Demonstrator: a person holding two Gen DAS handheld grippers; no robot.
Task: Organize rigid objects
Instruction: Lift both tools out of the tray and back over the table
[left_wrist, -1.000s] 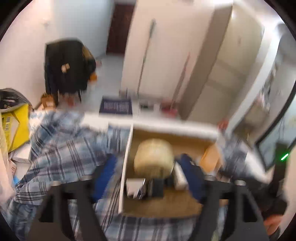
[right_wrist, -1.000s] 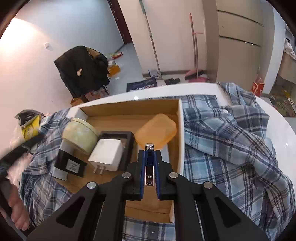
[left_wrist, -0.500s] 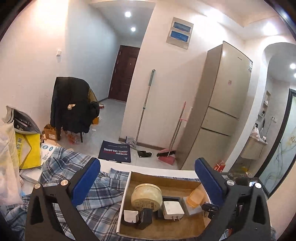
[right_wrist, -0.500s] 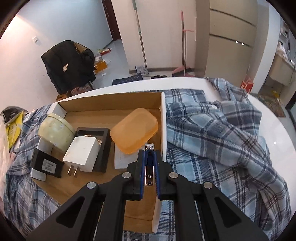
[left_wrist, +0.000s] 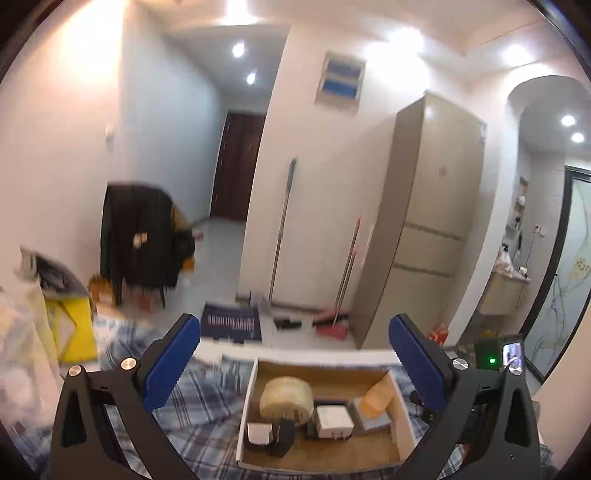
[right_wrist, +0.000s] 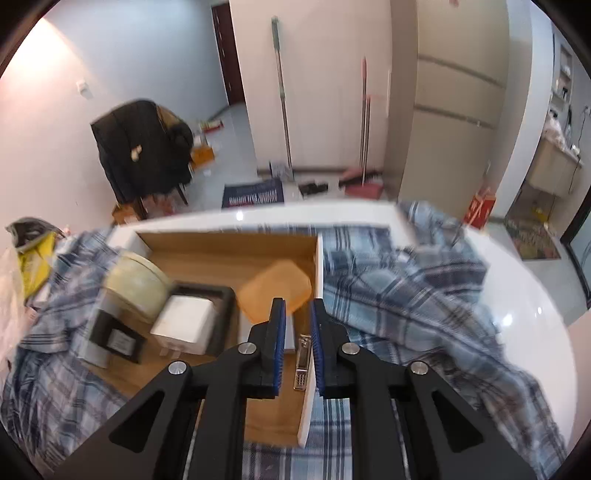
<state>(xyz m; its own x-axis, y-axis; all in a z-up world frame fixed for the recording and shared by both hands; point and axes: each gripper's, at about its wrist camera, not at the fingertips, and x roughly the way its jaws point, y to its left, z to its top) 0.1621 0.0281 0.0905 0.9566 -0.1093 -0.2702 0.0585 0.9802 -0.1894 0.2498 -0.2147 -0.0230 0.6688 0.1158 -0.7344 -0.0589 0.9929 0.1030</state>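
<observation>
The right gripper (right_wrist: 297, 321), low in the frame's centre, has its fingers slightly apart around a nail clipper (right_wrist: 301, 362) lying inside the cardboard box (right_wrist: 229, 254), while the left gripper (left_wrist: 295, 350) is spread wide above it.

Silver nail clipper (right_wrist: 301, 363) flat in cardboard box (right_wrist: 229, 245)

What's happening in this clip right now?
A person with a claw in each hand is sorting small items into a cardboard box on a plaid cloth. The right claw is open, with a metal nail clipper visible between its fingers by the box's right wall, apparently no longer gripped. The left claw is wide open and empty, held back from the box. Inside sit a round tin, a white charger and an orange case.
</observation>
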